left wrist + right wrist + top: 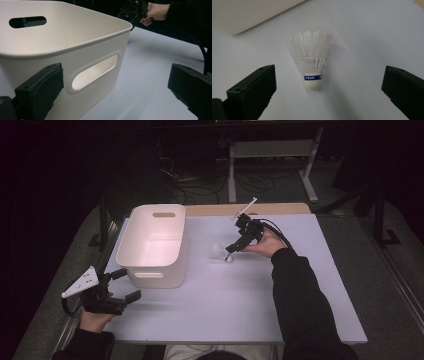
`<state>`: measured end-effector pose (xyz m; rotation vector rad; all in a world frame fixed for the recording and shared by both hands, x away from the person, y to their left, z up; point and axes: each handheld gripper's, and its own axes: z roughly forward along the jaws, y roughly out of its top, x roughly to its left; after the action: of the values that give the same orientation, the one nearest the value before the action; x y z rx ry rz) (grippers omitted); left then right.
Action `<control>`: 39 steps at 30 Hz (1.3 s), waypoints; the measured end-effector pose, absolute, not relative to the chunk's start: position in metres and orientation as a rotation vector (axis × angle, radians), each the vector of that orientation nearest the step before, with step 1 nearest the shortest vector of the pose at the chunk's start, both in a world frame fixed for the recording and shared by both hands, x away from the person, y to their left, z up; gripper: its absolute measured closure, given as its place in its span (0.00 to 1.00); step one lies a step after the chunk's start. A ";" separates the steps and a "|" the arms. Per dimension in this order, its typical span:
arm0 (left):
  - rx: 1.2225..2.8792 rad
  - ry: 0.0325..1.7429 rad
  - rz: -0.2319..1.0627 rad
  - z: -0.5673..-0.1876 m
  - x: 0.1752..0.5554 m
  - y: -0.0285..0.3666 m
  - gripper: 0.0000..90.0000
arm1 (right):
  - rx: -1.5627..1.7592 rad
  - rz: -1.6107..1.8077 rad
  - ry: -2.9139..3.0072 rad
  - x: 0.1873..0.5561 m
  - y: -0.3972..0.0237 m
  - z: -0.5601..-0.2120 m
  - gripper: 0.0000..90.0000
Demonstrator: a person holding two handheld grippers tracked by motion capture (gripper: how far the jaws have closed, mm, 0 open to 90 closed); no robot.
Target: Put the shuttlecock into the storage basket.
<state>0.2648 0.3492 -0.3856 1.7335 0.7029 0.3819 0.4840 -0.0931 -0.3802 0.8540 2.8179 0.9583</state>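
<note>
A white shuttlecock (219, 252) (312, 58) lies on the white table, cork end with a blue band pointing toward my right gripper. My right gripper (230, 248) (329, 87) hovers just over it, open, jaws wide on either side of the cork without touching. A white plastic bin (155, 243) (75, 47) with slot handles stands left of the shuttlecock. My left gripper (124, 285) (117, 92) is open at the table's front left corner, right beside the bin's near wall, with nothing between its jaws.
The white table (240, 305) has free room in front and to the right. A wooden strip (270, 209) runs along its far edge. Beyond it stands a white metal frame (270, 165) with cables on the dark floor.
</note>
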 end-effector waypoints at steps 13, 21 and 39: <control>1.736 0.701 0.380 -0.386 0.265 0.349 0.00 | 0.867 0.917 2.862 0.487 -0.088 -0.401 0.00; 1.735 0.703 0.379 -0.386 0.265 0.349 0.00 | 0.856 0.891 2.890 0.487 -0.083 -0.414 0.00; 1.734 0.703 0.375 -0.386 0.265 0.349 0.00 | 0.771 0.883 2.944 0.481 -0.076 -0.423 0.24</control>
<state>0.2646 0.3493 -0.3857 1.7344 0.7029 0.3754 0.4811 -0.0762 -0.4233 0.7711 2.9443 0.8826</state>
